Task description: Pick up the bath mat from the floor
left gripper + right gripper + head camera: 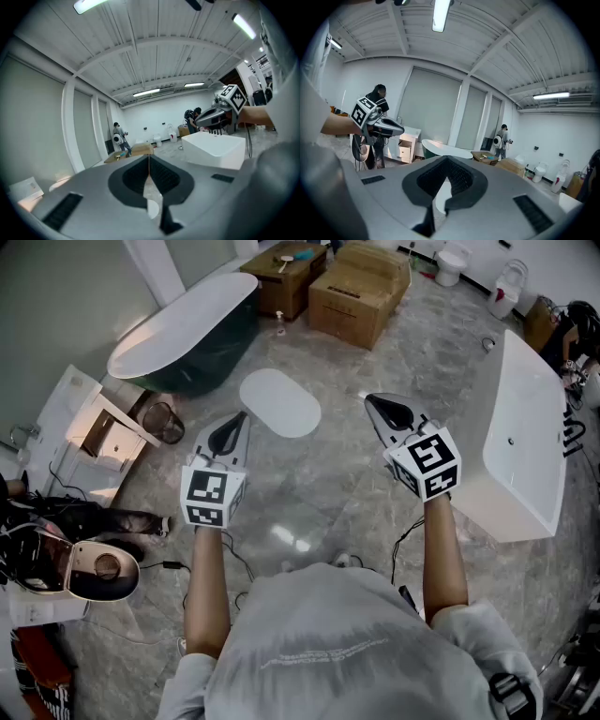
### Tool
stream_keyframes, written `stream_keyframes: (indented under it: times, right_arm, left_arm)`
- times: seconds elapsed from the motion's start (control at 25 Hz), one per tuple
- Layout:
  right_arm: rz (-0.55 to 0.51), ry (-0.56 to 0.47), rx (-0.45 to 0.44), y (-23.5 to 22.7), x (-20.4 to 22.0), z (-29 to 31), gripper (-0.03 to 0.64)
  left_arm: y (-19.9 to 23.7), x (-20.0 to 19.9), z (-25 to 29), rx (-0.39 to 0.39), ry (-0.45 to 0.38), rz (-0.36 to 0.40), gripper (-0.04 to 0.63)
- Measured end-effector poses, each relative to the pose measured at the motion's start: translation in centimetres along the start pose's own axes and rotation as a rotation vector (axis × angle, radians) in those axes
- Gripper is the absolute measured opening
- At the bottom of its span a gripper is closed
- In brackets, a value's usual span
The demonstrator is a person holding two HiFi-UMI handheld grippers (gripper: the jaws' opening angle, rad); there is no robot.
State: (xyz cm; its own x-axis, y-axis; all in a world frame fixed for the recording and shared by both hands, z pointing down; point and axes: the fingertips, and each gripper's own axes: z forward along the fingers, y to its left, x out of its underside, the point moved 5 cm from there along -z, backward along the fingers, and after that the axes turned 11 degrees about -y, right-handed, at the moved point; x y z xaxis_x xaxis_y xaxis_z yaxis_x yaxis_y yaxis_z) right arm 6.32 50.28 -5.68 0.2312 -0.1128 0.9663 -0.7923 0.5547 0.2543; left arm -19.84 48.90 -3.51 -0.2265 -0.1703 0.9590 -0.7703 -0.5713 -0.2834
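The mat [279, 401] lay flat on the floor [319, 493], ahead of and between the 2 grippers. The left gripper [238, 420] and right gripper [371, 400] had their jaws closed, gripping nothing.

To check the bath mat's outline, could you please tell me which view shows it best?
The head view: the whole bath mat lies flat on the floor. Both gripper views show only a white sliver of it.
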Motion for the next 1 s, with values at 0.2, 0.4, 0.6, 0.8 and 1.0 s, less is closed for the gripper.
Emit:
stream_keyframes:
  times: [0.2, 0.4, 0.6, 0.8, 1.0]
  right_arm:
    - [-0.012, -0.003, -0.003, -1.9, 1.2, -0.7, 0.014]
    - [0.012, -0.032, -0.006, -5.0, 2.3, -1.9, 0.014]
    - [0.037, -0.041, -0.019, -8.0, 3.8, -2.7, 0.014]
    - [0.051, -0.039, -0.014, -10.6, 4.8, -1.8, 0.014]
    - [0.084, -0.019, 0.016, -12.2, 6.2, 0.9, 0.014]
  left_arm:
    - [-1.6, 0.1, 1.5, -0.008, 0.010, 0.010, 0.018]
    - [-3.0, -0.3, 3.3, -0.043, 0.013, 0.011, 0.018]
    - [-4.3, 0.0, 4.8, -0.079, 0.031, 0.011, 0.018]
    - [-3.9, 0.6, 6.6, -0.090, 0.051, 0.004, 0.018]
    - [-1.5, 2.1, 9.1, -0.082, 0.063, 0.011, 0.018]
